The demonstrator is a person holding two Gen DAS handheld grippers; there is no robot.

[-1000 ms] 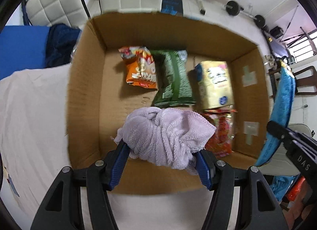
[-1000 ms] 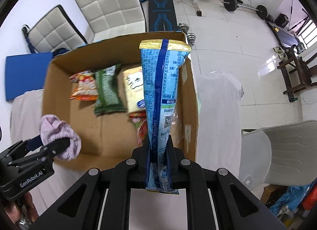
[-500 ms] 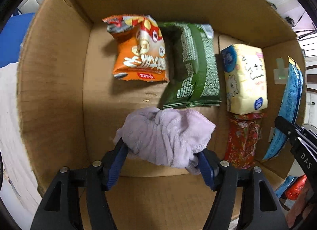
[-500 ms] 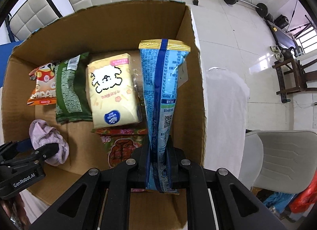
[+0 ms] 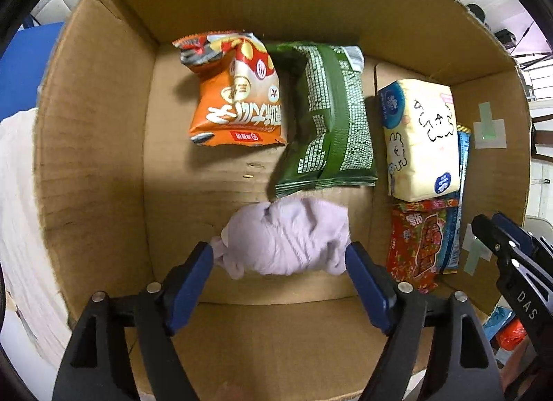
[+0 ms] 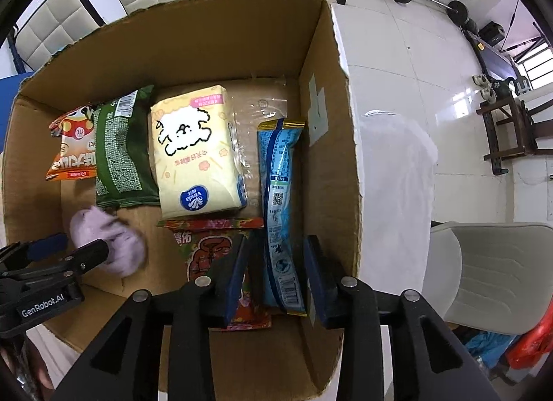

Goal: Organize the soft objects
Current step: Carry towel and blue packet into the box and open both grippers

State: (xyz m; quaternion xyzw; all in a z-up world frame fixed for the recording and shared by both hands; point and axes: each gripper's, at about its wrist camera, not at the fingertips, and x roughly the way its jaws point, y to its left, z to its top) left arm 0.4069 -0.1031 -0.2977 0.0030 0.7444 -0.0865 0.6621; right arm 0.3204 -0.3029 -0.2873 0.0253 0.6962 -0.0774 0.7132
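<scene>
Cardboard box [image 6: 328,145], inside: orange snack bag [image 5: 238,97], green bag [image 5: 328,124], yellow Vinda tissue pack [image 6: 195,152], red packet [image 6: 211,252] part hidden under tissues, blue packet [image 6: 281,214] along right wall. Lilac cloth [image 5: 287,238] near-left on floor, blurred. Left gripper [image 5: 280,263] spread wide around cloth, contact unclear. Right gripper [image 6: 276,273] spread, straddling blue packet. "GenRobot.AI" readable.
</scene>
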